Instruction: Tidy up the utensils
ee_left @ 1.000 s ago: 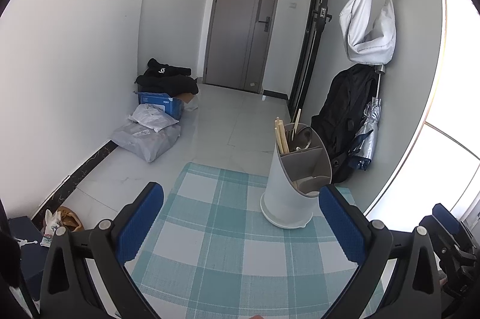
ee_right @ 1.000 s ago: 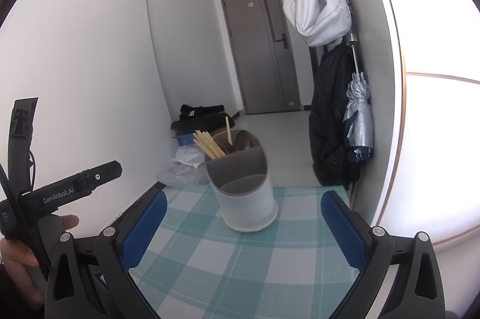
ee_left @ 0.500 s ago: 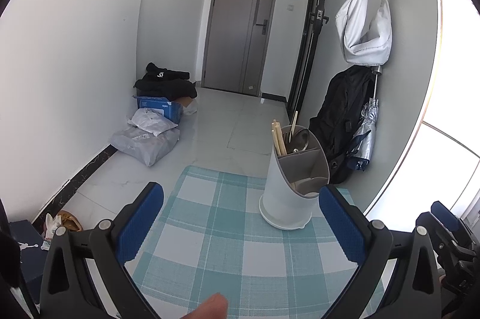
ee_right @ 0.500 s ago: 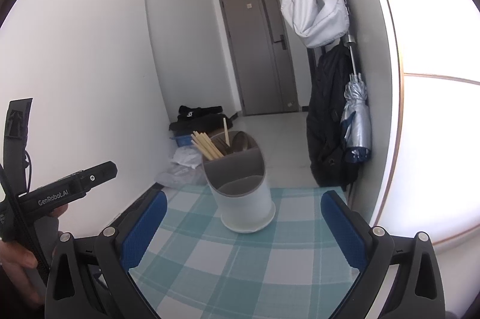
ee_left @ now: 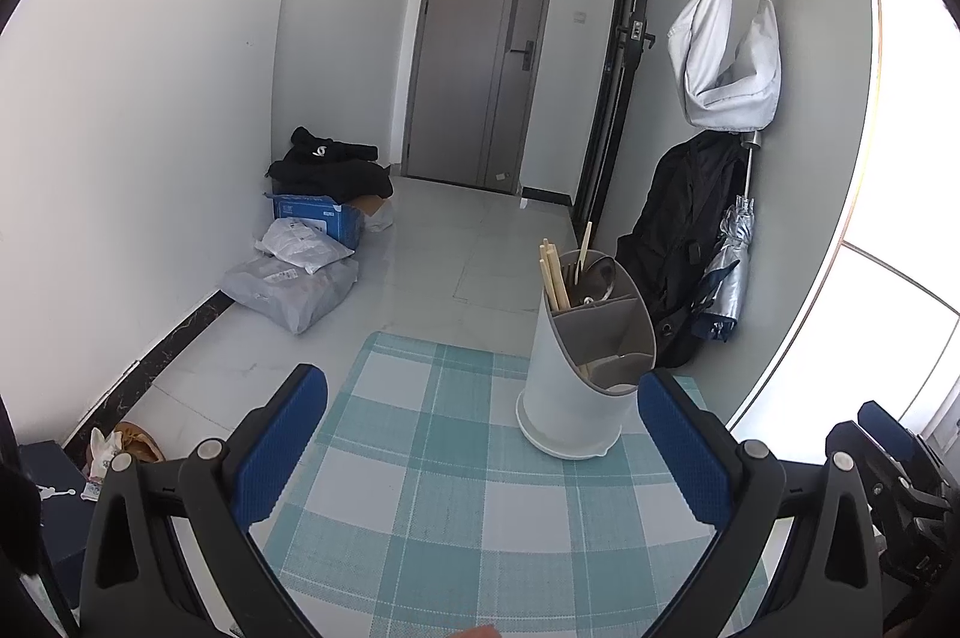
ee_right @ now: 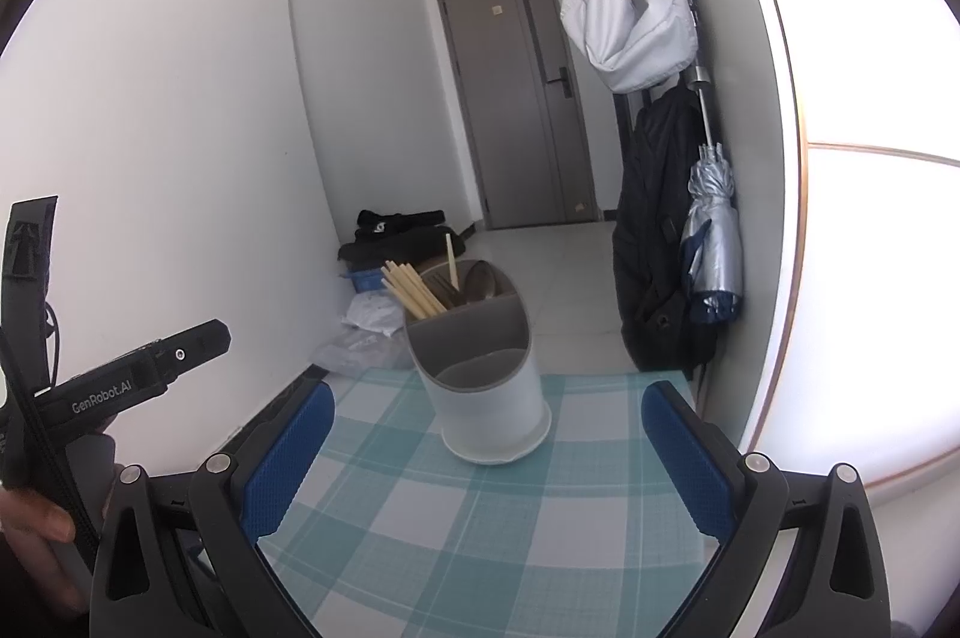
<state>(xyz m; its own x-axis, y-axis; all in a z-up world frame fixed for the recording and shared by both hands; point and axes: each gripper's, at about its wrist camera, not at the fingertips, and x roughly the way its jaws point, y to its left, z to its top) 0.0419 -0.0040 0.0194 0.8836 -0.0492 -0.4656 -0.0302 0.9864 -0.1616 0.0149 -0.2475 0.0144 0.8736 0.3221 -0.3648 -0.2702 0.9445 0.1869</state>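
A hallway with a grey door lies behind the checked desk (ee_left: 456,464), where the utensil holder (ee_right: 486,380) stands upright with chopsticks (ee_right: 414,293) in its rear compartment; light, stiff sticks, best pinched mid-shaft. Left gripper (ee_left: 483,443) and right gripper (ee_right: 486,449) both have wide, empty jaws

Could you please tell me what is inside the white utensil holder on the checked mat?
The utensil holder holds wooden chopsticks and spoons in its rear compartment. The front compartment looks empty, though its bottom is hidden by the wall.
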